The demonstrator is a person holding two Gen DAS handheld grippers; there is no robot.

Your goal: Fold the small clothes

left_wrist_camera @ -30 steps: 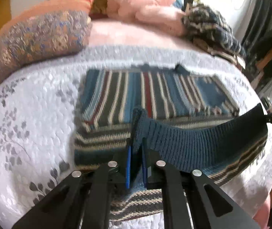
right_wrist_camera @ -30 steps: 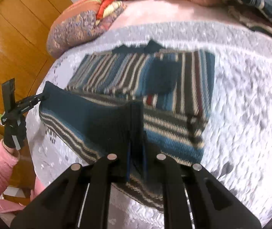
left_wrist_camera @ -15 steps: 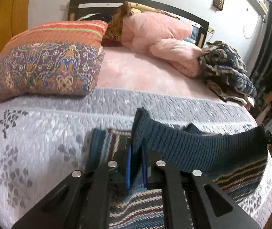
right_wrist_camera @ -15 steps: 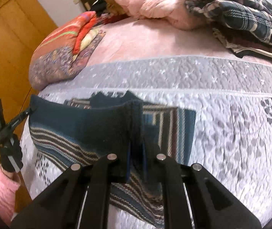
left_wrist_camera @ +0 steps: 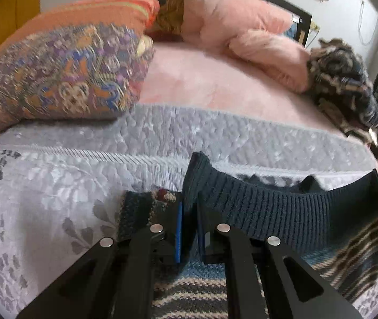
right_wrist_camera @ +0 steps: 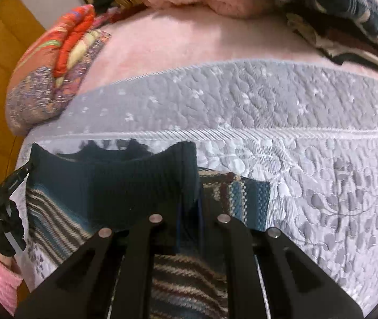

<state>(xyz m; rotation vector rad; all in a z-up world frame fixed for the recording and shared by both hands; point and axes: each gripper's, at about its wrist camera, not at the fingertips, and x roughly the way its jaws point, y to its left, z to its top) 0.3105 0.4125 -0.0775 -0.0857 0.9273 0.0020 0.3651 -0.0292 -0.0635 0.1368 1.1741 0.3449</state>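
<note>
A small striped knit sweater [left_wrist_camera: 348,242] in dark blue, cream and brown lies on the grey quilt, partly lifted. My left gripper [left_wrist_camera: 189,228] is shut on one corner of its dark ribbed hem [left_wrist_camera: 268,210]. My right gripper [right_wrist_camera: 189,220] is shut on the other corner of the hem [right_wrist_camera: 125,183]. The hem stretches taut between both grippers, above the rest of the sweater [right_wrist_camera: 244,194], which lies folded underneath. The left gripper body [right_wrist_camera: 0,191] shows at the left edge of the right wrist view.
A patterned orange-purple pillow [left_wrist_camera: 61,74] lies far left on the bed. Pink blankets [left_wrist_camera: 242,34] are piled at the headboard, and a plaid heap of clothes [left_wrist_camera: 348,85] sits far right. The grey quilt [right_wrist_camera: 321,186] extends ahead. A pink sleeve [right_wrist_camera: 0,279] shows at lower left.
Both grippers have carried the hem forward over the sweater toward its collar end. The flat striped body that was in full view is now mostly covered by the lifted half.
</note>
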